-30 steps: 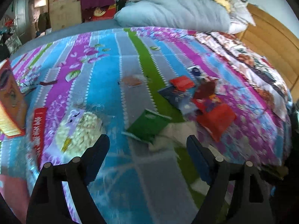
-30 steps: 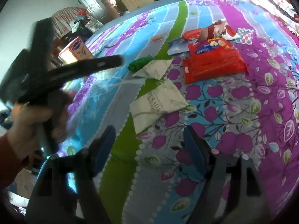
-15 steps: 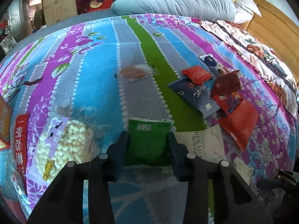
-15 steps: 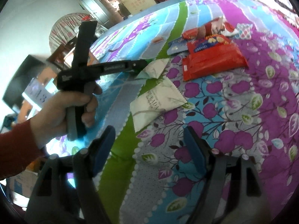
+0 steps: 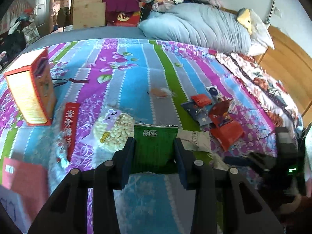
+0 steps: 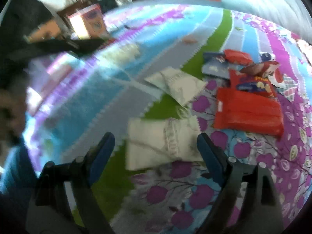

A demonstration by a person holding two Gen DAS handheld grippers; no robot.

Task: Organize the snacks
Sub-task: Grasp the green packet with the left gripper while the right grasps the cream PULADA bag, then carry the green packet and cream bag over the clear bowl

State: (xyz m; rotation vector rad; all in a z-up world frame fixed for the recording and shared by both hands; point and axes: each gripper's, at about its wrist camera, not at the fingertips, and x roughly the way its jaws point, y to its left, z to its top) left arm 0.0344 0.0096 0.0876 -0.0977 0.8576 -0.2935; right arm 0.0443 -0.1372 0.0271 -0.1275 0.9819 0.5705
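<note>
**Green packet clamped in the left fingers, right fingers wide over a white packet**

Here's the bed (image 5: 136, 74), covered in a striped purple, blue and green sheet, a grey quilt (image 5: 197, 25) bunched at its far end by the wooden headboard (image 5: 288, 66). Down the left side stands an orange box (image 5: 31, 91), upright, with a long red packet (image 5: 69, 126) lying flat just beside it and a clear bag of pale puffed pieces (image 5: 115, 128) next along.

Over to the right, a heap of snacks: a big red bag (image 6: 247, 113) flat on the sheet, a smaller red packet (image 6: 237, 56) and a dark blue packet (image 6: 214, 66) touching one another beyond it.

Now the action. The left gripper (image 5: 154, 156) has its fingers drawn in tight on a green packet (image 5: 155, 146), both pads pressed against its sides, the packet standing up between them with its printed code at the top edge. It sits in front of the puffed bag in this view.

The right gripper (image 6: 156, 152) has its fingers spread wide and holds nothing. A white packet (image 6: 161, 142) lies flat on the sheet between them, and no pad presses on it. A second white packet (image 6: 183, 85) lies further off, beside the green stripe. That view is blurred.
</note>
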